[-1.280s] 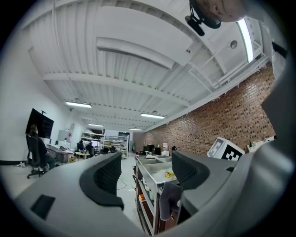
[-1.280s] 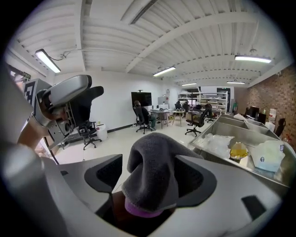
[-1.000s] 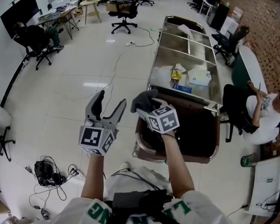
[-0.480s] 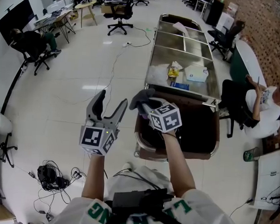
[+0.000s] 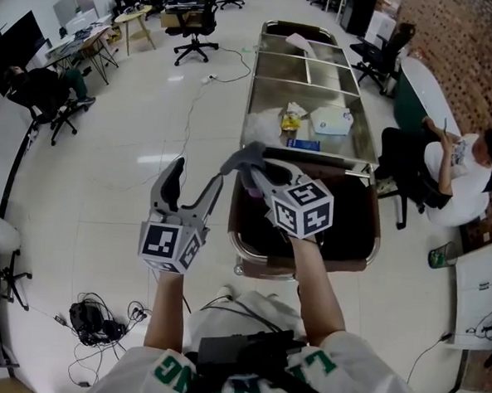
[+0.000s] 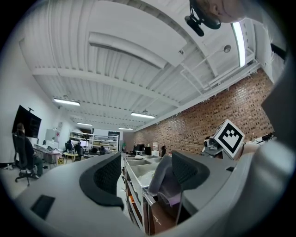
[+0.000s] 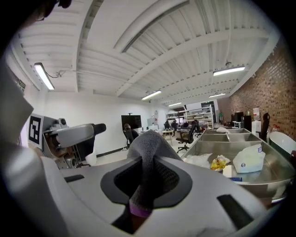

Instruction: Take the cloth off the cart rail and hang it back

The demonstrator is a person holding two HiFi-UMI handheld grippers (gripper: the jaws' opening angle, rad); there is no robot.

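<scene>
Right gripper view: the right claw (image 7: 146,167) is clamped narrow on the cloth (image 7: 149,144). The grey fabric is pinched between both pads. It humps up above them, and a purple hem shows at the bottom of the gap.

From the head view, this claw is held over the near left corner of the cart (image 5: 261,84), with the cloth bunched at its tip. The cloth sits just above the near end of the rail (image 5: 319,161); whether any of it touches the rail I cannot tell.

The left claw (image 5: 194,184) is raised just to the left and stands apart from the cloth. Its jaws are wide and hold nothing. In the left gripper view the cloth and the cart show beyond the gap, with the cloth next to the right-hand pad.

Under the right claw, a dark bag (image 5: 348,227) fills the near end of the cart. Past the rail, on the steel tray, lie a white packet (image 5: 330,120), a yellow wrapper (image 5: 291,122) and a blue box (image 5: 303,143).

A person (image 5: 468,168) sits on a chair just right of the cart. Cables (image 5: 97,319) lie on the pale floor (image 5: 122,184) to the lower left, and office chairs and desks stand further back.
</scene>
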